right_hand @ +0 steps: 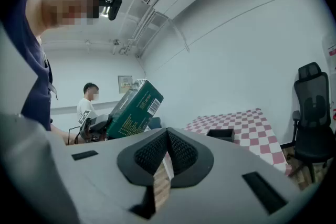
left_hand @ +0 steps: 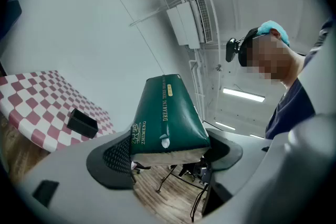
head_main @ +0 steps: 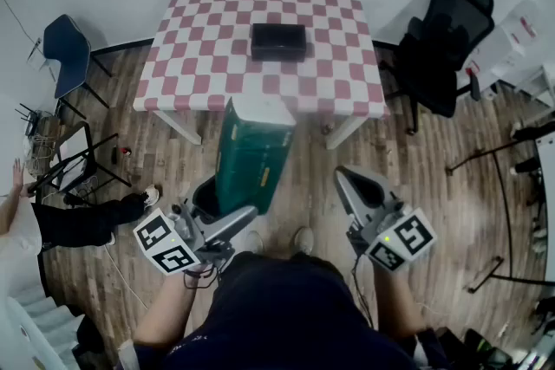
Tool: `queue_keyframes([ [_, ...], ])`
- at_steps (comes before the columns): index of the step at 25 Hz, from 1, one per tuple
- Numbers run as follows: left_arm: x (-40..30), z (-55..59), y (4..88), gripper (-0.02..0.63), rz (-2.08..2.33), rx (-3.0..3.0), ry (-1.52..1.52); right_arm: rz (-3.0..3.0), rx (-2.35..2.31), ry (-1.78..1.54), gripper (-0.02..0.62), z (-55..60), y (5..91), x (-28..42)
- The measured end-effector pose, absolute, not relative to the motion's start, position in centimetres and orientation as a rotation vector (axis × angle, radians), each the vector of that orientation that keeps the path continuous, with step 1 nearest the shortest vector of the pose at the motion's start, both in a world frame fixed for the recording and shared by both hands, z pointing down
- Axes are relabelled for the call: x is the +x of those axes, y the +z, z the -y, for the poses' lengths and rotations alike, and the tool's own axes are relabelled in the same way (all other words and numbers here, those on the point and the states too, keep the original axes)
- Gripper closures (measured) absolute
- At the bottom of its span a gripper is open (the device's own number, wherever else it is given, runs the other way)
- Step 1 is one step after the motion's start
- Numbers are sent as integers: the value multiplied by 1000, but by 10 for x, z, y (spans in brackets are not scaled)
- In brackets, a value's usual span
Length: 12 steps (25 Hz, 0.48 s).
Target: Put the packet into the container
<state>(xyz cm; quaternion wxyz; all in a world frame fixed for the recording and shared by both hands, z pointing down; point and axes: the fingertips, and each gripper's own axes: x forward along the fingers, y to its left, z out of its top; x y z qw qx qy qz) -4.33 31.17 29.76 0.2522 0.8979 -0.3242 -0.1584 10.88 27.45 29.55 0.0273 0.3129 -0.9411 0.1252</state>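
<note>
The packet (head_main: 253, 153) is a dark green soft tissue pack with a white end, and it points up toward the table. My left gripper (head_main: 227, 208) is shut on its lower end, with the jaws wide apart around it. In the left gripper view the packet (left_hand: 165, 118) fills the gap between the two pads. The container (head_main: 278, 41) is a small black box on the red-and-white checked table (head_main: 217, 13), well ahead of the packet. My right gripper (head_main: 351, 182) hangs to the right, shut and with nothing in it. In the right gripper view its pads (right_hand: 181, 152) meet, and the packet (right_hand: 134, 107) shows to the left.
A black office chair (head_main: 442, 43) stands right of the table and a blue chair (head_main: 68, 48) to its left. A black frame rack (head_main: 74, 165) and a person's leg (head_main: 87, 221) are at the left on the wooden floor. Another person (right_hand: 90, 99) stands behind.
</note>
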Motion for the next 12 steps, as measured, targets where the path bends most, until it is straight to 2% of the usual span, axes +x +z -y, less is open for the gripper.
queue_keyframes([
  [12,-16,-297,306,190,934,2430,-396,2945,895,401,580,-259,299,133],
])
